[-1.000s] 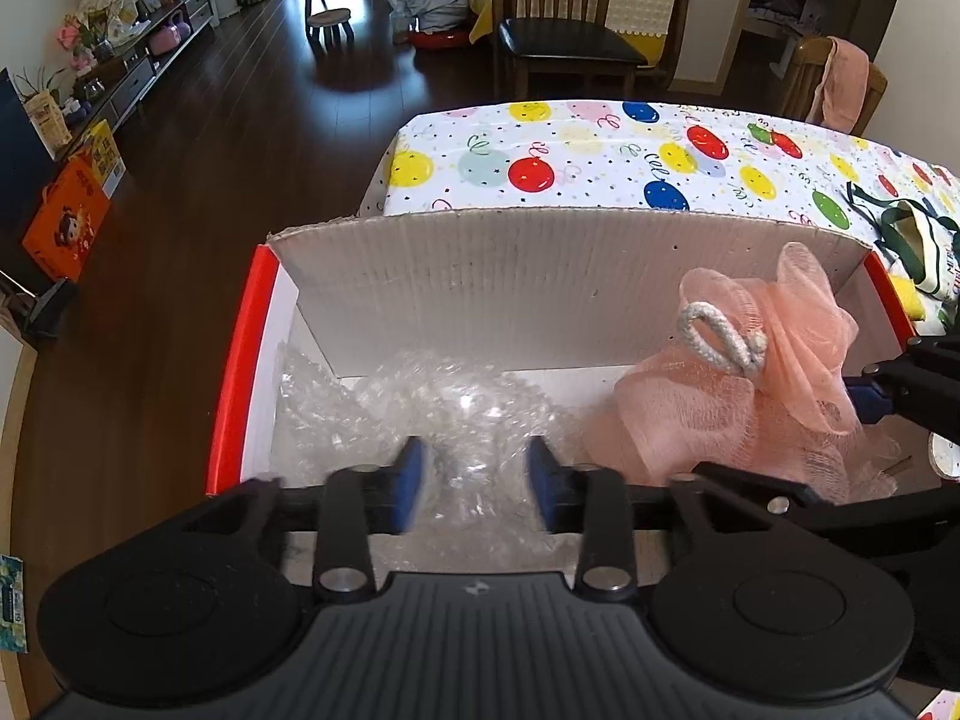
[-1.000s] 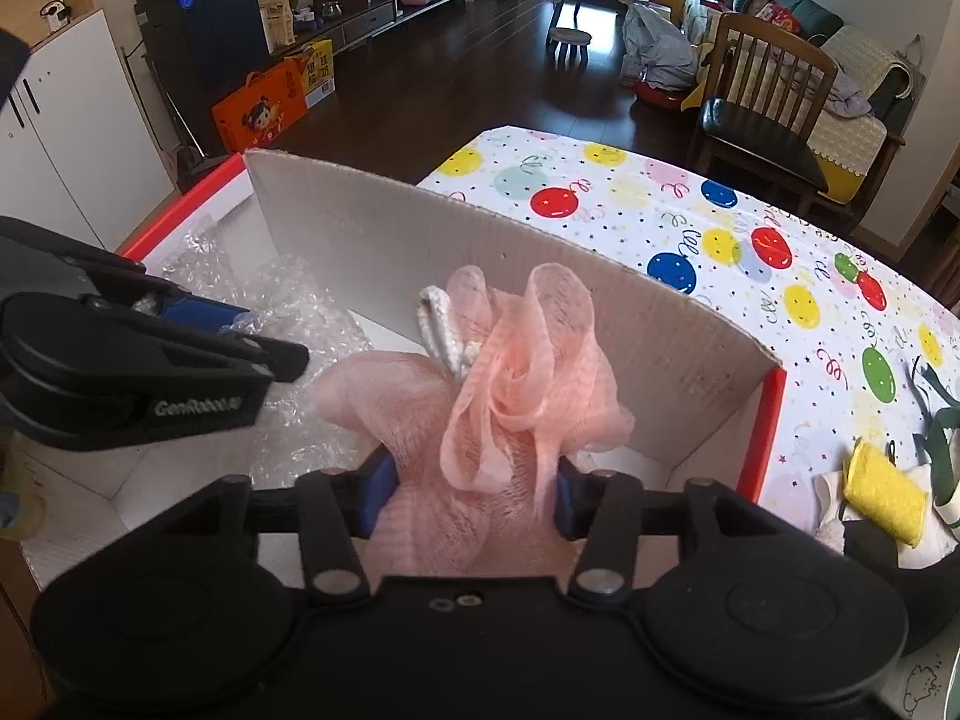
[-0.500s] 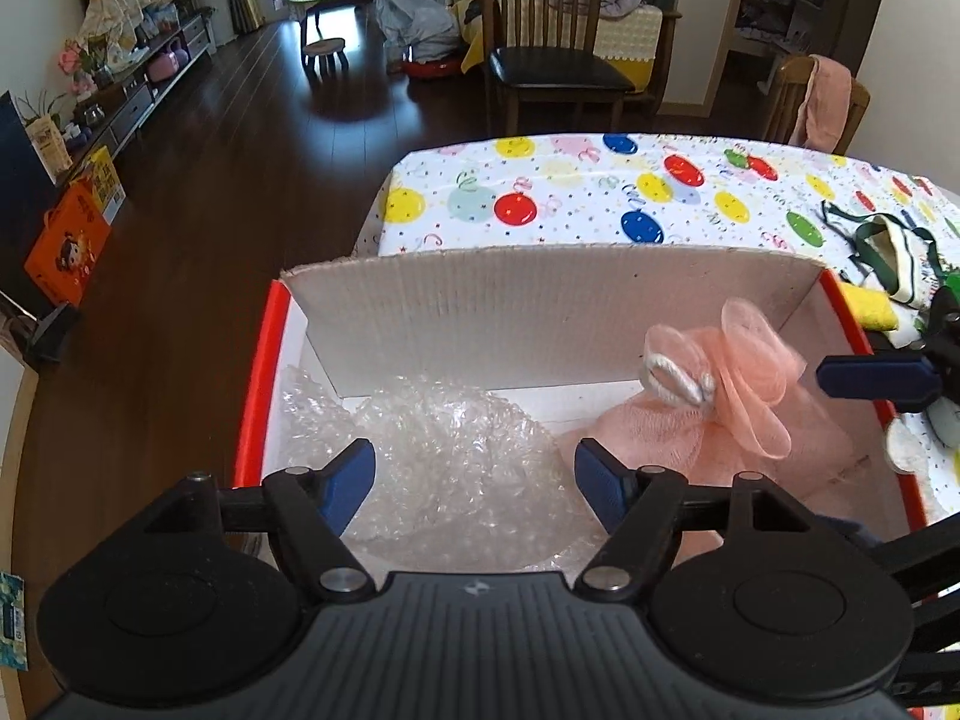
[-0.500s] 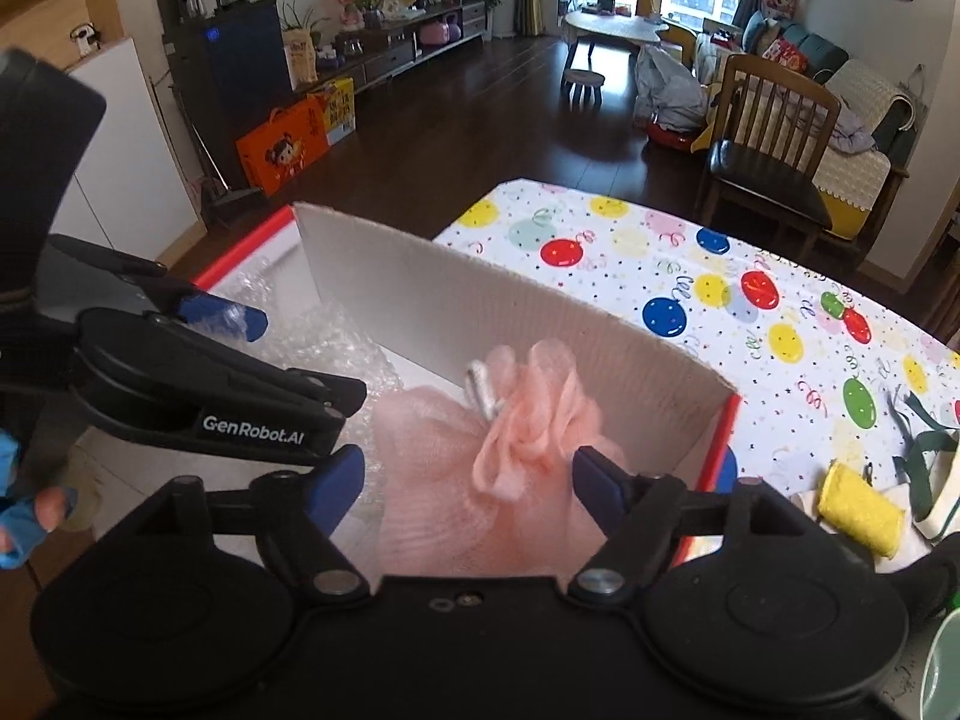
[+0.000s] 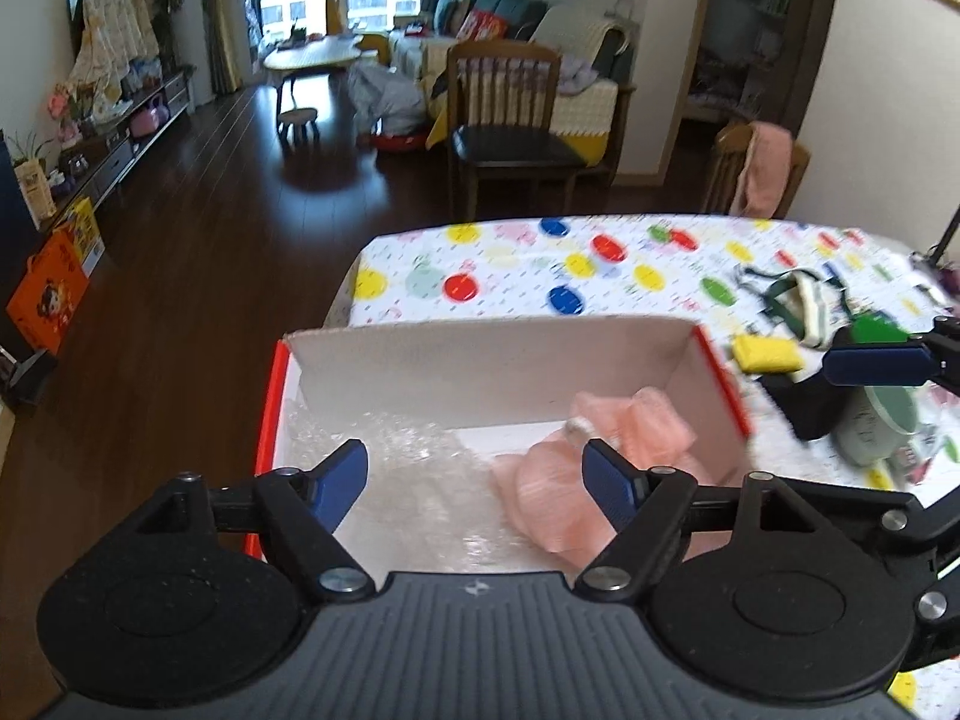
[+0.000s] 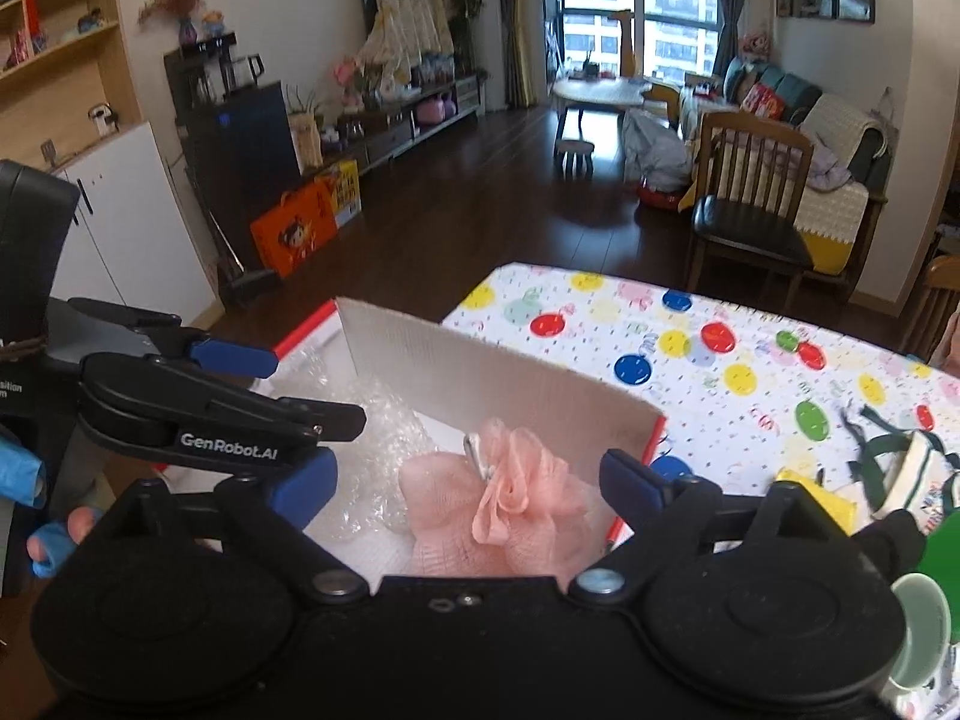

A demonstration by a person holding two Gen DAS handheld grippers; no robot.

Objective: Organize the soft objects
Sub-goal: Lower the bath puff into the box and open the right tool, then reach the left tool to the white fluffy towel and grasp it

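Inside the cardboard box (image 6: 504,378): pink bath pouf (image 6: 510,504) beside bubble wrap (image 5: 396,450). Above the box: left gripper (image 5: 474,480) and right gripper (image 6: 474,486) just opened wide, empty. Risk: springy pouf rebounding over box rim.

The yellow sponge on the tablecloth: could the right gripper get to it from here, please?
Probably yes. The yellow sponge lies uncovered on the table just outside the box, beside the right gripper, whose jaws have just been opening and hold nothing.
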